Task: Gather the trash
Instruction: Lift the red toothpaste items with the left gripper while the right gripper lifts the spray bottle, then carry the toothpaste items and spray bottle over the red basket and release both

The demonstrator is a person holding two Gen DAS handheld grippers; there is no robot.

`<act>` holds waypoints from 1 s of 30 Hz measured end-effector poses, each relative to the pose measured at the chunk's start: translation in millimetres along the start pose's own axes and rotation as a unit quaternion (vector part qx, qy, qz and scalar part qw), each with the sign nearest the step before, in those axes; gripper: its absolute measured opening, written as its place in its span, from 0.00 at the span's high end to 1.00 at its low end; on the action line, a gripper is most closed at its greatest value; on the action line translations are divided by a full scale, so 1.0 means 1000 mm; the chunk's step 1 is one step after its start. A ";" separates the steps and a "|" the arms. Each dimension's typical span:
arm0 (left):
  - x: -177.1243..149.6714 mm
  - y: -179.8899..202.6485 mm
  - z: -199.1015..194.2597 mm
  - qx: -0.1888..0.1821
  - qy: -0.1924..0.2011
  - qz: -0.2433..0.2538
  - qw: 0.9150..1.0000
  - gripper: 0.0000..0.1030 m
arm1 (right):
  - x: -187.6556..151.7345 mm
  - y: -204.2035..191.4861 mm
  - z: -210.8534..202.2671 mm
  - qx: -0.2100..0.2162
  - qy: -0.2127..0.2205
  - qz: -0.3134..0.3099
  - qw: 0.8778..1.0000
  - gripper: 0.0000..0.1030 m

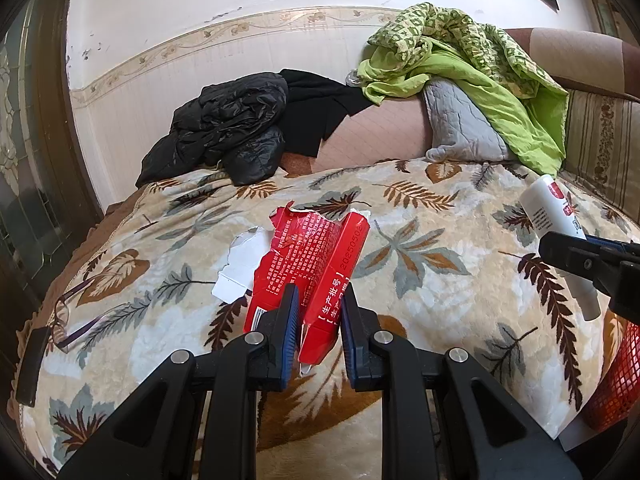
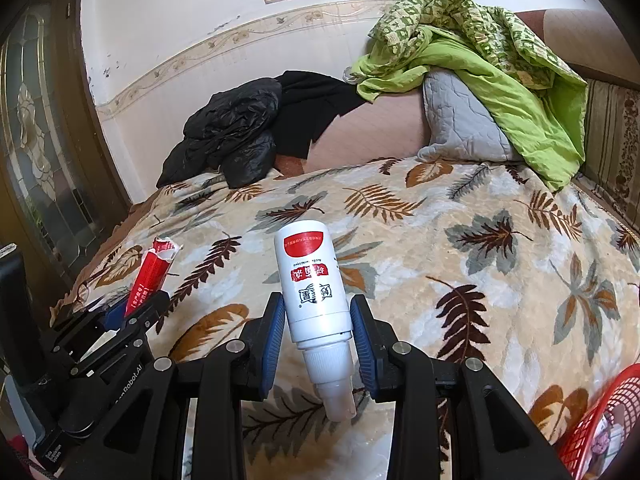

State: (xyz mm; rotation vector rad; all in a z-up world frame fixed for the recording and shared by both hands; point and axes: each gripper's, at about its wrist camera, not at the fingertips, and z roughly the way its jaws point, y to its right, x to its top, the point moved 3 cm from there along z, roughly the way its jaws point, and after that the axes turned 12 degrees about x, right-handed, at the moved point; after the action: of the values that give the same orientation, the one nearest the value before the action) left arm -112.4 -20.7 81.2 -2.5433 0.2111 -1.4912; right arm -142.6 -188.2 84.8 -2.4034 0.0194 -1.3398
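A torn red cardboard box (image 1: 316,264) with white print sticks up from between the blue pads of my left gripper (image 1: 320,320), which is shut on it above the leaf-patterned blanket. From the right wrist view the same red box (image 2: 150,276) shows at the left, in the left gripper (image 2: 132,308). My right gripper (image 2: 318,320) is shut on a white spray bottle (image 2: 312,284) with a red label, nozzle end toward the camera. The bottle (image 1: 554,216) and right gripper also show at the right edge of the left wrist view.
A red mesh basket (image 2: 600,420) sits at the lower right. On the leaf blanket (image 1: 420,240) lie eyeglasses (image 1: 68,312). Black clothing (image 1: 224,132), a grey pillow (image 1: 460,128) and a green cloth (image 1: 460,56) are piled at the far end. A dark door frame stands left.
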 end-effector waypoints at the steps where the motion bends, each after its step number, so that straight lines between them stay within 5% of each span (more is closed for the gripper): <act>1: 0.000 0.000 0.001 -0.001 0.000 0.001 1.000 0.82 | 0.000 0.000 0.000 0.000 0.000 0.001 1.000 0.65; 10: 0.000 0.014 -0.001 -0.037 -0.008 0.004 0.999 0.82 | 0.001 0.013 -0.021 0.008 0.013 0.036 0.999 0.65; 19: 0.015 0.092 -0.071 -0.173 0.025 0.044 0.984 0.82 | -0.011 0.100 -0.145 -0.038 0.067 0.119 0.990 0.65; 25: 0.030 0.163 -0.137 -0.298 0.033 0.085 0.950 0.81 | -0.037 0.155 -0.230 -0.099 0.102 0.176 0.974 0.65; 30: 0.032 0.226 -0.176 -0.409 -0.012 0.116 0.905 0.81 | -0.058 0.193 -0.278 -0.131 0.121 0.220 0.959 0.65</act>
State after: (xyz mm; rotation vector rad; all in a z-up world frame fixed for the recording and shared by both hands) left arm -257.1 -262.7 140.9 -2.9517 1.3386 -1.4731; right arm -368.8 -445.1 102.2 -2.2295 0.7950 -1.4670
